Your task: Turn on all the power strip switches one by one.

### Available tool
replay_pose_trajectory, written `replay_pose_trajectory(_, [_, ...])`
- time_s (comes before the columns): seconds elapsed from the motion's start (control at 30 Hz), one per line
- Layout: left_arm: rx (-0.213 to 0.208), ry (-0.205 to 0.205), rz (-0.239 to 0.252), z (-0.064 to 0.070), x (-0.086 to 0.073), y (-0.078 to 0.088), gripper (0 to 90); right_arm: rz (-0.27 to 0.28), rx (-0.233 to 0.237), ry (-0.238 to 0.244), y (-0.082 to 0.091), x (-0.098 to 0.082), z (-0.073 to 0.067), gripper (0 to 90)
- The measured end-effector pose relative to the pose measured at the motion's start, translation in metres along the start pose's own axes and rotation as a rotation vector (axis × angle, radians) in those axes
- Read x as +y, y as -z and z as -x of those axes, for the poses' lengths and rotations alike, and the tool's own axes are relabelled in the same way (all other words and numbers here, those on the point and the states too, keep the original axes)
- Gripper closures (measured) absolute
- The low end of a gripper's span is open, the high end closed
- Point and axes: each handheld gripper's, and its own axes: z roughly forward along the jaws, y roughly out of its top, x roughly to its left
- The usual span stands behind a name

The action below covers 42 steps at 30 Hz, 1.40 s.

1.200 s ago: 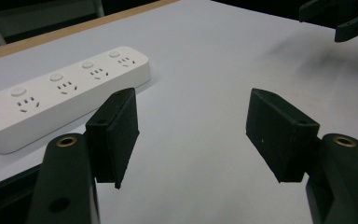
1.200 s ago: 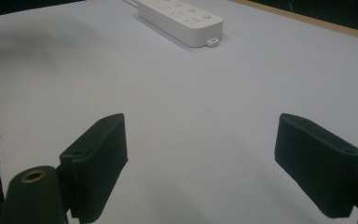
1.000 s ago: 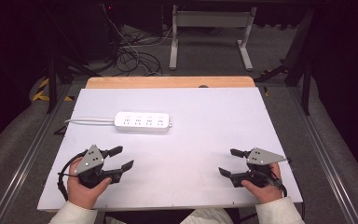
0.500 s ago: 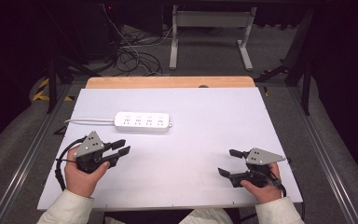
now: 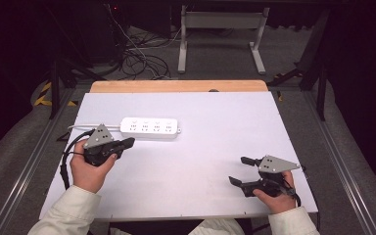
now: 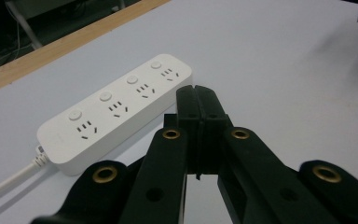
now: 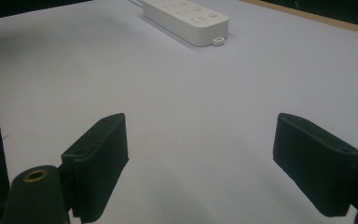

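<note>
Lying across the far-left part of the white counter (image 5: 215, 122), the white power strip (image 5: 150, 127) has its four sockets and four round buttons facing up, its cord running off to the left. Since a second ago the left claw (image 5: 126, 143) has come forward from the near edge toward the strip and now hangs just beside its near long side, not touching it as far as the high view tells. Its jaws have just been closing with nothing between them, and in the left gripper view the left claw (image 6: 200, 100) shows both pads pressed flat together, pointing at the strip (image 6: 116, 109). Closed tips aimed like this suit pressing a button or nudging the strip, not picking it up, I judge. The right claw (image 5: 240, 170) stays where it was at the near right, well apart from the strip, jaws spread wide and holding nothing. No containers are on the counter.
</note>
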Motion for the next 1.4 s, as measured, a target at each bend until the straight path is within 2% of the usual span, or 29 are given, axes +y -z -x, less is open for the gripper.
replay_pose_trajectory(0.1, [0.003,0.002,-0.003,-0.004,0.004,-0.004,89.7,-0.002,0.001,0.004,0.000,0.000,0.000,18.3])
replay_pose_trajectory(0.3, [0.004,0.032,-0.009,-0.013,0.011,-0.011,89.7,-0.002,0.003,0.003,-0.001,0.000,0.000,18.3])
replay_pose_trajectory(0.5, [0.030,0.026,-0.015,-0.024,0.019,-0.018,89.7,-0.002,0.007,0.006,-0.001,0.000,0.000,17.8])
replay_pose_trajectory(0.7, [0.045,0.054,-0.015,-0.035,0.024,-0.029,89.7,0.000,0.011,0.004,-0.001,0.000,-0.001,17.7])
replay_pose_trajectory(0.87, [0.063,0.050,-0.019,-0.043,0.025,-0.042,89.7,0.000,0.014,0.001,-0.002,0.000,-0.001,17.4])
replay_pose_trajectory(0.93, [0.074,0.043,-0.023,-0.047,0.026,-0.048,89.7,0.000,0.015,0.001,-0.002,0.000,-0.001,17.4])
replay_pose_trajectory(1.17, [0.084,0.091,-0.027,-0.065,0.021,-0.069,89.7,0.001,0.017,-0.001,-0.002,-0.001,-0.001,17.2])
replay_pose_trajectory(1.27, [0.091,0.098,-0.019,-0.072,0.017,-0.076,89.7,-0.001,0.021,-0.007,-0.003,-0.001,-0.001,16.8])
replay_pose_trajectory(1.4, [0.108,0.117,-0.035,-0.084,0.010,-0.087,89.7,0.001,0.020,-0.014,-0.003,-0.001,0.000,16.6])
